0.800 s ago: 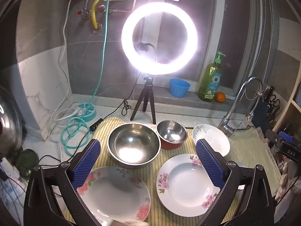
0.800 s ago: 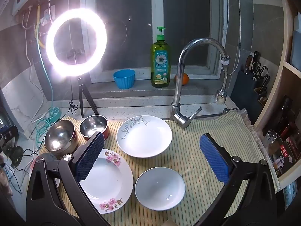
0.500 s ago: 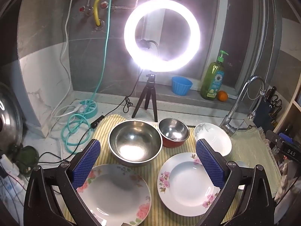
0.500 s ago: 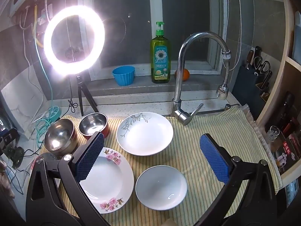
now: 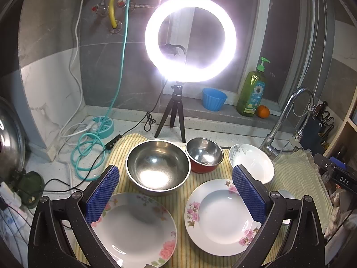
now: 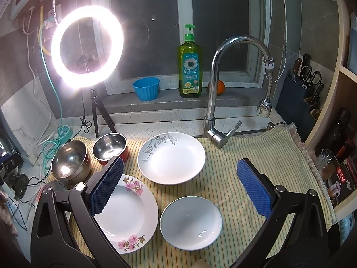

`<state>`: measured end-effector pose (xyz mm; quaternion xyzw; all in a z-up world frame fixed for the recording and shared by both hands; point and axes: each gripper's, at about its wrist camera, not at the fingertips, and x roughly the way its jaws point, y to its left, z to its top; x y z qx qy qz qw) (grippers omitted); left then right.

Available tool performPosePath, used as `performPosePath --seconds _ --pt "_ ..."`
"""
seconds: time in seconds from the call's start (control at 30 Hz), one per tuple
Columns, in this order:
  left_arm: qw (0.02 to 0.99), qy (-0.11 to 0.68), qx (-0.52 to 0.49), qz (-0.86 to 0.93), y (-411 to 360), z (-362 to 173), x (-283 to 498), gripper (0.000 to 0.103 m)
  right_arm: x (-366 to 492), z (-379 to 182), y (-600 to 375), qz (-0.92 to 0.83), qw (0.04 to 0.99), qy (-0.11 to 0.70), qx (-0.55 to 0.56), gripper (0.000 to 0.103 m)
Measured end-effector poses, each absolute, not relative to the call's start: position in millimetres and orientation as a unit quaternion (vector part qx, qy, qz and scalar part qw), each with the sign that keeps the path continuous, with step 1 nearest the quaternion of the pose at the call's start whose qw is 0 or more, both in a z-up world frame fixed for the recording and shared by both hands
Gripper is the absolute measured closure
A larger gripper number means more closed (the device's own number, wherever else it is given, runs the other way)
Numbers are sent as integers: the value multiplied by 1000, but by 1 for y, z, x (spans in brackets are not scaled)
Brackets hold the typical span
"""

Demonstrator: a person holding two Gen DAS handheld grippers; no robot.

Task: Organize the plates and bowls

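**Two open claws poised over unsorted plates and bowls on a striped cloth**

Both claws hang released and empty above a yellow-striped cloth [image 6: 256,156] spread on the worktop, tilted downward, blue ribbed pads spread wide apart.

Nearest the left claw [image 5: 176,197] lies a broad, shallow white plate with pink roses on its rim [image 5: 136,230], directly under and between its pads. Just beside it, to the right, sits a second pink-flowered plate [image 5: 221,218], deeper in the well; its rim runs beneath the left claw's right pad, and in the right wrist view it lies under the right claw's left pad. It looks within reach of either hand.

Between the pads of the right claw [image 6: 180,187] rests a small plain white bowl [image 6: 191,222], glossy and round, the nearest piece to that hand. Just beyond it is a larger white dish with a grey leaf sprig [image 6: 171,157].

Farther back on the left stand a large stainless steel bowl [image 5: 158,166], mirror-bright, and touching or almost touching it a smaller steel bowl with a red outside [image 5: 204,155].

Nothing is stacked yet; sorting appears not to have begun. All pieces are round, so no grasp axis matters, only rim access.

Beyond stand a ring light [image 5: 190,39], a chrome tap [image 6: 225,89] and a green soap bottle [image 6: 190,67].
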<state>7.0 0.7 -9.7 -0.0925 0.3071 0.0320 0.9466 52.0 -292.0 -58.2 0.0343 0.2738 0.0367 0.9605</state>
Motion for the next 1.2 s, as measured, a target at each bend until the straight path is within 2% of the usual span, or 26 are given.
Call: performPosePath --seconds 1.2 --pt "948 305 -81 36 -4 -10 4 2 48 -61 -288 42 959 279 34 0"
